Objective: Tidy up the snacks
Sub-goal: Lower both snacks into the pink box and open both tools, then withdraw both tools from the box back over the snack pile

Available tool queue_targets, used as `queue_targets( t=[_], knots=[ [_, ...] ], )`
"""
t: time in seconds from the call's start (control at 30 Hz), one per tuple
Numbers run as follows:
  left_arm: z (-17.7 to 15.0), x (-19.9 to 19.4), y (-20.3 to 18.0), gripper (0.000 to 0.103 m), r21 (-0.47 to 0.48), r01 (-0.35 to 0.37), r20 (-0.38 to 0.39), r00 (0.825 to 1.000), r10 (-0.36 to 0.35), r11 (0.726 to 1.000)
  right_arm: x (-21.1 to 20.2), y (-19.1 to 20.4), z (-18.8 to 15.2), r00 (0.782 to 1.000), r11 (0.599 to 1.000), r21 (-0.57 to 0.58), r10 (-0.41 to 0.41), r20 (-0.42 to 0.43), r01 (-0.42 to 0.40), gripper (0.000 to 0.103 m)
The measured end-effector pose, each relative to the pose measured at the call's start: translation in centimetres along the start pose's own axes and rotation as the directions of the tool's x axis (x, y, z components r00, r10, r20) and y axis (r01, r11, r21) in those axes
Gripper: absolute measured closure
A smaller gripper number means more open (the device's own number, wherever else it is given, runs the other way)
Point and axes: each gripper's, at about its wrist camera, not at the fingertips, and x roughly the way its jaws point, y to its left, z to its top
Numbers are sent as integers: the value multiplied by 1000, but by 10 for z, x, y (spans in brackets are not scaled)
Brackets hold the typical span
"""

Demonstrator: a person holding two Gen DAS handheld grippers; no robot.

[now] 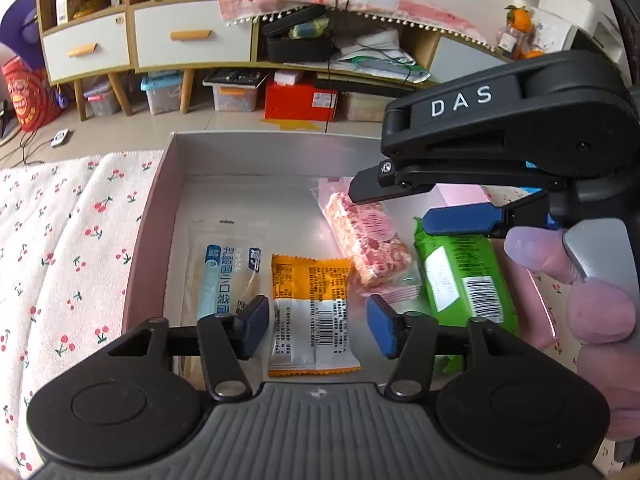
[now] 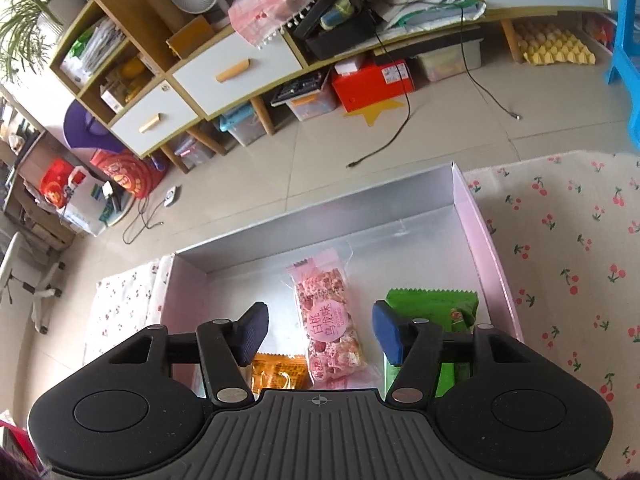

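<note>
Both grippers are hovering over the box with nothing in them. The left gripper [image 1: 318,326] sits low in its frame, pads spread wide, with the orange packet [image 1: 310,306] showing in the gap. The right gripper [image 2: 316,332] is spread too, with the pink nougat bar [image 2: 330,320] lying between its pads but not touching them. From the left wrist view, the right one comes in from the upper right, held by a hand in a purple glove [image 1: 592,292].

4 snacks lie flat in the pink box [image 1: 150,216]: a clear packet with blue print [image 1: 220,272] at left, then the orange, the pink, and a green packet [image 1: 460,276] at right. The box sits on a cherry-print cloth [image 1: 60,240].
</note>
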Motion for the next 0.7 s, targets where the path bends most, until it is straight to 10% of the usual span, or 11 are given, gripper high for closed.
queue_targets(
  t=[0.7],
  knots=[
    [-13,-55,-12,12,46,6,35,999,-8,999,-76,-7,-26,998,999,-27,-40,50,42,24]
  ],
)
